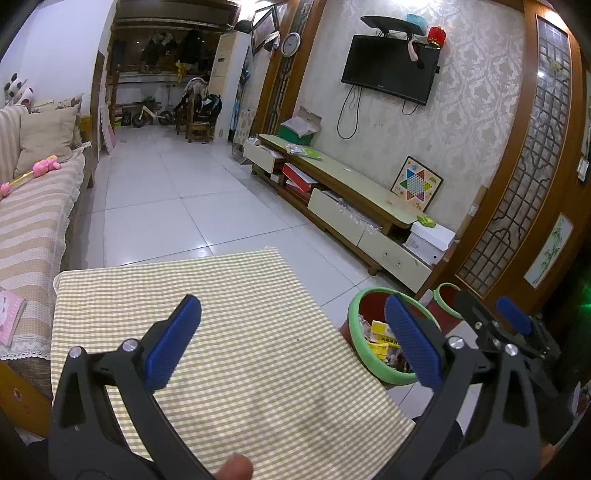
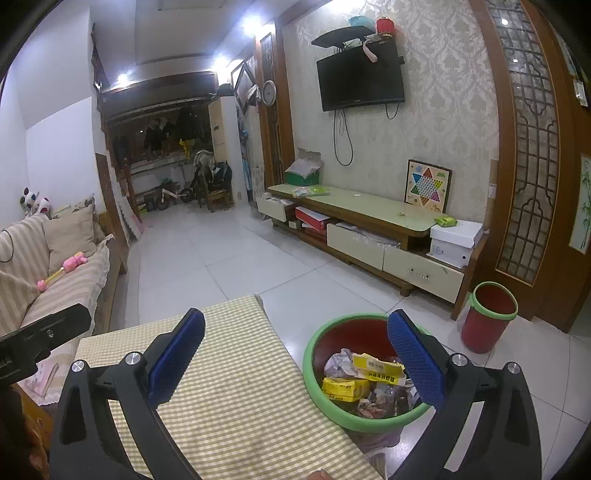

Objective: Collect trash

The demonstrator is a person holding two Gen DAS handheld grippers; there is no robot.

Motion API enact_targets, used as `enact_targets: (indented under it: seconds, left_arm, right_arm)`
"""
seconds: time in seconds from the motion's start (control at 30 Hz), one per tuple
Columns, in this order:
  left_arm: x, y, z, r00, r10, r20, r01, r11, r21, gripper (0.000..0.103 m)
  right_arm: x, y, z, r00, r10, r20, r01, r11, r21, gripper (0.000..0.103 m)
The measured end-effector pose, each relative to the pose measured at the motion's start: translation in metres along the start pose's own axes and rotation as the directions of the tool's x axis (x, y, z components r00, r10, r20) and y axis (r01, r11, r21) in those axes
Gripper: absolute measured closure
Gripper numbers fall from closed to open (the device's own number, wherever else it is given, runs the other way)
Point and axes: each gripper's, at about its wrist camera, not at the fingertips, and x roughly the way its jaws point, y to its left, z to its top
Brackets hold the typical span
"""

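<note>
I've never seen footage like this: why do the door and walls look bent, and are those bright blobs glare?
Left wrist view: fisheye lens bows the wooden door frame and darkens the corners; the floor tiles carry a pale sheen. Right wrist view: same bowing; ceiling lights blow out into white blobs; the trash bin stays sharp.

Each claw [image 1: 293, 341] [image 2: 295, 356] is showing 2 black curved arms, silver screws, and textured blue pads [image 1: 173, 345] [image 2: 415, 360].
</note>
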Motion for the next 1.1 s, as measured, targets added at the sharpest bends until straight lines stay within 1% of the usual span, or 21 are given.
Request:
enact_targets:
  seconds: [0.13,0.3,0.47,0.6,0.97,1.1]
  left_arm:
    - [0.0,0.001,-0.001,1.0,0.005,0.005,-0.005,1.0,-0.001,0.005]
    - [-0.002,0.003,-0.005,0.999,0.024,0.029,-0.025,1.0,0.017,0.005]
    - [-0.005,0.002,-0.004,0.999,0.035,0.035,-0.036,0.999,0.037,0.005]
    - [-0.006,0.004,-0.003,0.999,0.028,0.033,-0.029,0.999,0.024,0.005]
    - [-0.003,0.006,-0.001,0.999,0.038,0.015,-0.038,0.999,0.002,0.005]
    - [-0.002,0.01,-0.002,1.0,0.017,0.011,-0.017,0.999,-0.029,0.005]
  right_arm:
    - [0.0,0.0,0.0,1.0,-0.002,0.001,0.002,1.0,-0.001,0.007]
    - [0.001,0.0,-0.007,1.0,-0.007,0.008,0.007,1.0,-0.012,0.007]
    - [0.002,-0.001,-0.008,1.0,-0.01,0.006,0.011,1.0,-0.009,0.007]
    - [0.002,-0.005,-0.012,1.0,-0.014,-0.002,0.014,1.0,-0.006,0.007]
    - [0.003,-0.007,-0.011,1.0,-0.017,-0.011,0.017,1.0,-0.005,0.007]
    - [0.005,-0.009,-0.015,1.0,-0.018,-0.021,0.018,1.0,-0.007,0.007]
